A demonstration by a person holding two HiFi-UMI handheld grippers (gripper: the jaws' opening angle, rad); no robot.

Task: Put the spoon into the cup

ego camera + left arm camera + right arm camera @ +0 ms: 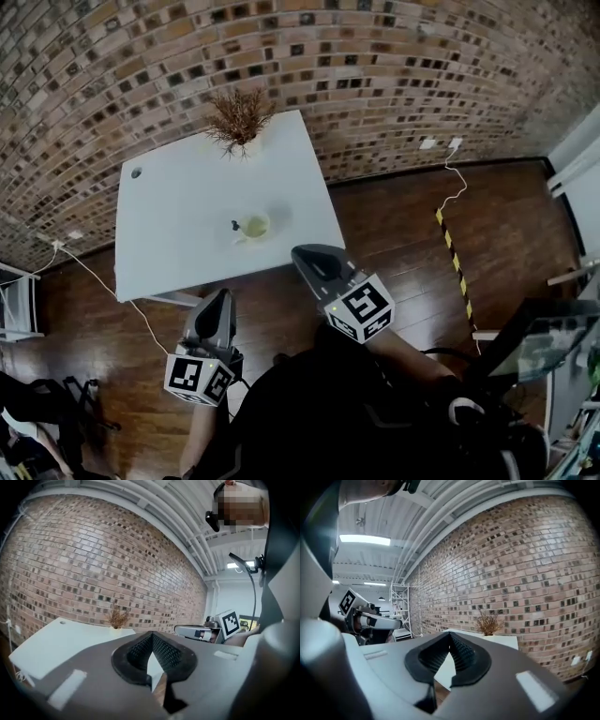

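Apparently done: both grippers closed and empty, spoon at the cup

Left gripper: in the left gripper view its two jaws meet at the tips. Only the diamond-shaped hollow lies behind them, and nothing is caught in it. Right gripper: the right gripper view shows the same, jaws together and empty.

Head view: both grippers are held close to the person's body, over the wooden floor. They point toward the white table but stop short of its near edge, the right one nearer to it than the left. Neither touches anything.

Centre of the table: the cup, pale yellow-green, stands upright and alone. A small dark shape at its left rim reads as the spoon, with its handle leaning out over the edge. It is too small to tell how deep the bowl sits.

Far edge: a dried plant in a white pot stands against the brick wall, well apart from the cup.

Step in hand (judgement): the placing seems complete, since the spoon is with the cup and no jaw holds it. This moment belongs to the stand-off that closes the task.

Next move (judgement): little is called for beyond keeping both grippers clear of the table so that the cup is not knocked. If the spoon proves to be only propped on the rim, one gripper would need to go in over the near edge and part its jaws. It would then take the handle from the cup's left side without tipping the cup.
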